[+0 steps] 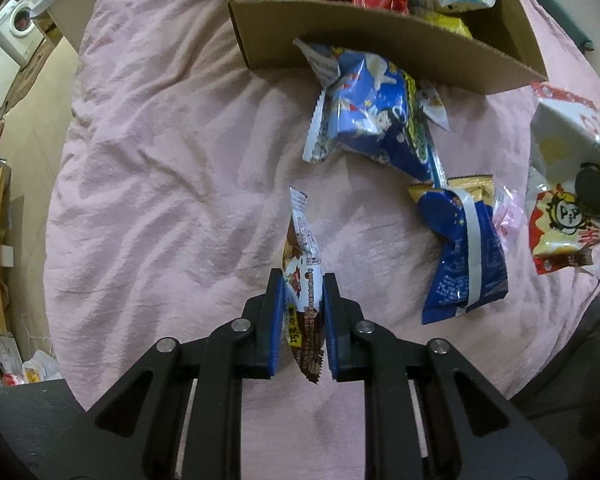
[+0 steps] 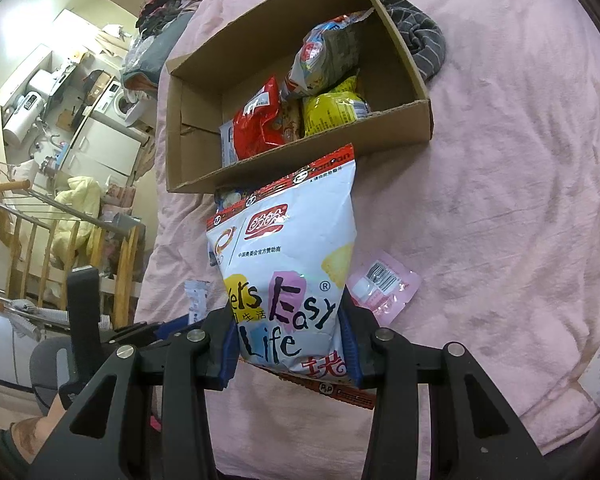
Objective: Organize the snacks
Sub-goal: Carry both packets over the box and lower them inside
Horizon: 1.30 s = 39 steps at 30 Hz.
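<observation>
My left gripper [image 1: 302,296] is shut on a small brown-and-white snack packet [image 1: 303,264] and holds it above the pink sheet. My right gripper [image 2: 290,344] is shut on a large white chip bag [image 2: 288,264] printed "Easy Life"; the bag also shows at the right edge of the left wrist view [image 1: 568,168]. An open cardboard box [image 2: 396,128] lies ahead with a red bag [image 2: 260,120], a yellow bag [image 2: 332,114] and a silver bag [image 2: 324,60] inside. Two blue packets [image 1: 376,116] [image 1: 464,256] lie on the sheet in front of the box [image 1: 340,32].
A pink sheet [image 1: 160,160] covers the bed. A pink sachet [image 2: 384,286] lies right of the chip bag. A grey striped garment [image 2: 420,36] lies behind the box. A wooden stair rail [image 2: 40,248] and a washing machine [image 1: 18,26] stand off the bed's left.
</observation>
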Each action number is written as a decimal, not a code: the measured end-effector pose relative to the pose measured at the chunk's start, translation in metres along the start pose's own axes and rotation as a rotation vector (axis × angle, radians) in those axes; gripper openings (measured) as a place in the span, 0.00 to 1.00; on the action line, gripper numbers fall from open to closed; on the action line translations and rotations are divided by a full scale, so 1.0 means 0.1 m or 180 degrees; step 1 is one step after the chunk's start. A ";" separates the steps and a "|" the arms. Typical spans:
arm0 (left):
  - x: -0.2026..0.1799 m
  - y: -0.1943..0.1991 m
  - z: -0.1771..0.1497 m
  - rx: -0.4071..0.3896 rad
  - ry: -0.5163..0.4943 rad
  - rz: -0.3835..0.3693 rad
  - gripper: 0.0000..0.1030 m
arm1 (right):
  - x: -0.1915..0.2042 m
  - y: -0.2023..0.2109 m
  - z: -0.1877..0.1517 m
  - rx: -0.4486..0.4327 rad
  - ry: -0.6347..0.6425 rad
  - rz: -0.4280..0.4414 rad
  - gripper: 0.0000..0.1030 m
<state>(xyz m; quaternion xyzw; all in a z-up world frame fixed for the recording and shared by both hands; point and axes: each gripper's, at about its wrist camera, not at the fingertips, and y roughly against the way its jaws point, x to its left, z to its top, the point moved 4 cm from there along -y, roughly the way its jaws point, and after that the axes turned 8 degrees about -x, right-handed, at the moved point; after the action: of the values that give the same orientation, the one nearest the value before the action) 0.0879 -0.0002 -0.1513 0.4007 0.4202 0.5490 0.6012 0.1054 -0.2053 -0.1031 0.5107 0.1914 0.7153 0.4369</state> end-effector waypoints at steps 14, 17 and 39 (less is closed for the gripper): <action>0.11 0.32 0.21 -0.0438 0.0105 0.0073 0.14 | 0.06 0.07 0.04 -0.0095 0.0078 0.0047 0.42; 0.14 0.36 0.26 -0.0492 0.0153 0.0056 0.14 | 0.06 0.08 0.04 -0.0111 0.0075 0.0059 0.42; 0.19 0.97 1.42 -0.1132 0.0164 -0.0029 0.14 | 0.34 0.33 0.94 -0.0557 0.0213 0.0121 0.42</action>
<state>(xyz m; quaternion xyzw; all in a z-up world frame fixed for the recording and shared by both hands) 0.1920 0.0227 -0.0146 0.2719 0.3336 0.6220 0.6541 0.1724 -0.2119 -0.0218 0.4501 0.1329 0.7541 0.4595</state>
